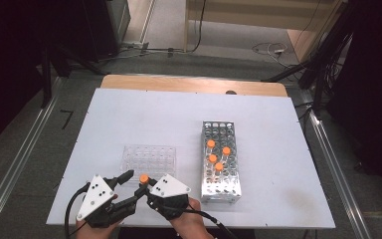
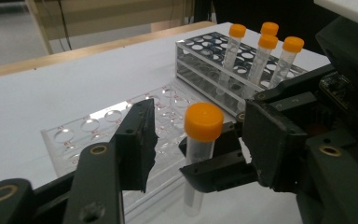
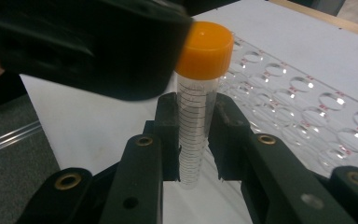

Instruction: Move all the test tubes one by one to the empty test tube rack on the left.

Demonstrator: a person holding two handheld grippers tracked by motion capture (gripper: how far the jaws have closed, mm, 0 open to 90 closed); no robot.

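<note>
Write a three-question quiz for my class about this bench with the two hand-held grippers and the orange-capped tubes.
1. True or false: the right gripper is shut on a clear plastic tube with an orange screw cap.
2. How many orange-capped tubes stand in the metal rack?
3. Multiple choice: the flat clear plastic well plate lies (A) inside the rack, (B) on the white board beside the rack, (C) on the floor.

Key: 1 true; 2 four; 3 B.
</note>
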